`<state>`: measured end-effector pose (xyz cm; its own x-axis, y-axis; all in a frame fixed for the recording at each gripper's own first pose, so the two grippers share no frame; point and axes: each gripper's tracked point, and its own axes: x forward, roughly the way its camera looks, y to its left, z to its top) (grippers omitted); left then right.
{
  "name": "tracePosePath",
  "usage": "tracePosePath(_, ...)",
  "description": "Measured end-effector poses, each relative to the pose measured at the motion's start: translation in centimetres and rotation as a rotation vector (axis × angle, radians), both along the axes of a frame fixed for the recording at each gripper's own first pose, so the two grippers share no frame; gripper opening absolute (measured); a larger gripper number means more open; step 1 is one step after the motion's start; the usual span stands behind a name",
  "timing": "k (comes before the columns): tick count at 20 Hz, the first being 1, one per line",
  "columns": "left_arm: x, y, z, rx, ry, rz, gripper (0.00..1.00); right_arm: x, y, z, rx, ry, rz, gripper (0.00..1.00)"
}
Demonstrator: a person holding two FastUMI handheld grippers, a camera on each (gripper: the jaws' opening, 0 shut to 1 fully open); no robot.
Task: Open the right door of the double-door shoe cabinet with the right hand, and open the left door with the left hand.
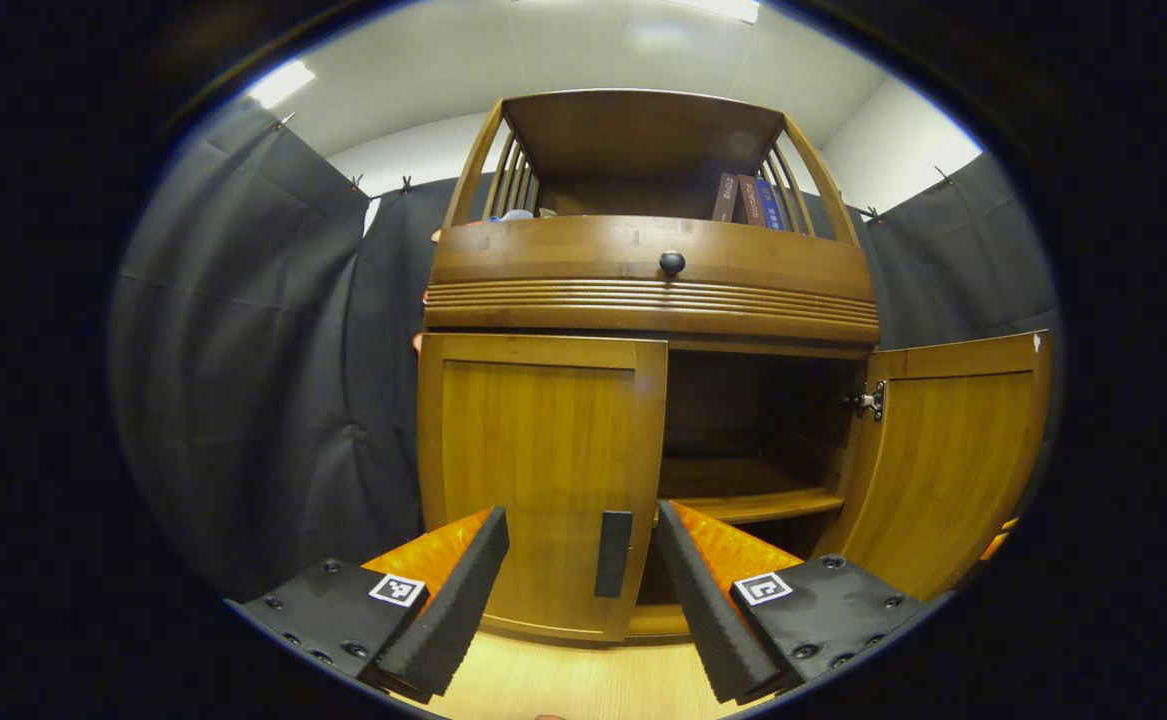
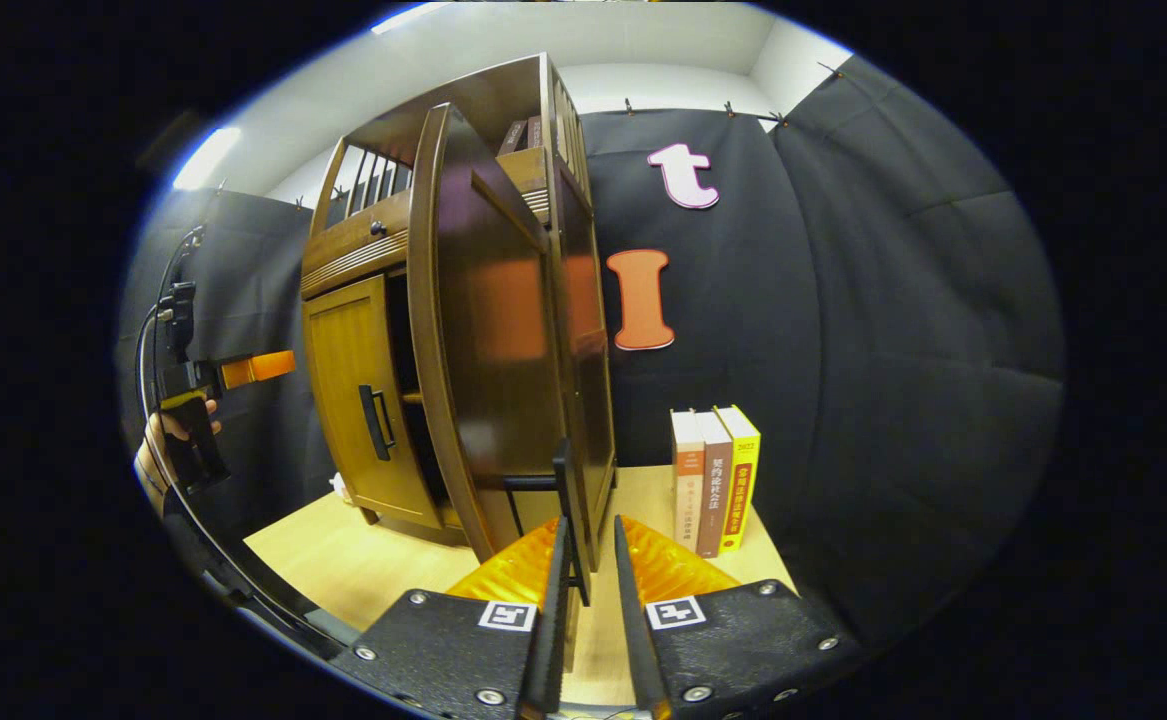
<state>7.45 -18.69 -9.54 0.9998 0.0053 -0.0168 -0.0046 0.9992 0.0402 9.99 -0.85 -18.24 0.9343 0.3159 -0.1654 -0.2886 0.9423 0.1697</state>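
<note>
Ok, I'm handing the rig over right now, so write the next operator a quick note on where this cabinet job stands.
Right gripper: fingers nearly closed around the dark handle of the right wooden door; contact on both sides is unclear.
Left gripper: open, holding nothing, lined up in front of the dark vertical handle of the left wooden door.
Done: right door of the brown wooden shoe cabinet swung wide open.
Left: left door is shut; grasp its handle and pull it open.

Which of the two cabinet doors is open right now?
The right door is open, swung out to show the shelf inside. The left door sits flush and closed, with the left gripper open in front of its handle.
</note>
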Motion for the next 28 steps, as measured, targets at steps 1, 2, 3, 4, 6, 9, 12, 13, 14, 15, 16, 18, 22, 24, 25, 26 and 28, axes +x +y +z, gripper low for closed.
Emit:
tracePosePath(1,0.6,-0.3,-0.5,-0.003,-0.011,-0.014,0.97,0.0,-0.4,0.0,-0.002,-0.001,-0.013,0.30)
tracePosePath(2,1.4,-0.5,-1.3,-0.002,-0.008,-0.020,0.96,0.0,-0.7,0.2,-0.002,-0.003,-0.028,0.39)
tracePosePath(3,2.4,-0.5,-2.3,-0.001,-0.002,-0.025,0.94,-0.1,-1.0,0.3,-0.003,-0.003,-0.041,0.48)
tracePosePath(4,3.2,-0.5,-3.4,0.004,0.012,-0.027,0.94,-0.1,-1.4,0.3,-0.002,-0.005,-0.058,0.56)
tracePosePath(6,4.7,-0.5,-5.0,0.023,0.023,-0.027,0.94,0.0,-1.8,0.4,0.006,-0.004,-0.086,0.73)
tracePosePath(9,7.2,-1.2,-7.7,0.032,0.053,-0.055,0.94,0.2,-2.6,0.5,0.021,-0.007,-0.132,0.91)
tracePosePath(12,9.4,-1.4,-9.9,0.026,0.081,-0.070,0.94,0.1,-3.2,0.8,0.031,-0.007,-0.170,1.00)
tracePosePath(13,10.0,-1.1,-10.7,0.022,0.094,-0.068,0.94,0.2,-3.4,0.8,0.030,-0.006,-0.179,1.00)
tracePosePath(14,10.7,-1.0,-11.5,0.015,0.109,-0.068,0.94,0.2,-3.6,0.8,0.028,-0.007,-0.188,1.00)
tracePosePath(15,11.2,-0.8,-12.2,0.007,0.122,-0.067,0.94,0.2,-3.8,0.8,0.025,-0.009,-0.200,1.00)
tracePosePath(16,11.7,-0.6,-12.7,0.002,0.131,-0.066,0.94,0.2,-4.0,0.8,0.023,-0.009,-0.212,0.93)
tracePosePath(18,12.4,-0.3,-13.6,0.000,0.146,-0.067,0.95,0.1,-4.1,0.9,0.030,-0.006,-0.230,0.93)
tracePosePath(22,13.0,-0.3,-14.7,-0.024,0.160,-0.084,0.93,0.2,-4.2,0.8,0.031,0.000,-0.263,1.00)
tracePosePath(24,13.4,-0.6,-14.8,-0.032,0.156,-0.094,0.90,0.1,-4.3,0.7,0.033,0.003,-0.276,1.00)
tracePosePath(25,13.6,-0.8,-15.0,-0.026,0.157,-0.102,0.83,0.1,-4.3,0.8,0.034,0.002,-0.282,1.00)
tracePosePath(26,13.6,-1.0,-15.1,-0.017,0.161,-0.116,0.76,0.1,-4.3,0.8,0.036,0.001,-0.287,1.00)
tracePosePath(28,13.7,-1.4,-15.2,0.002,0.157,-0.132,0.63,0.0,-4.3,0.8,0.040,0.003,-0.297,1.00)
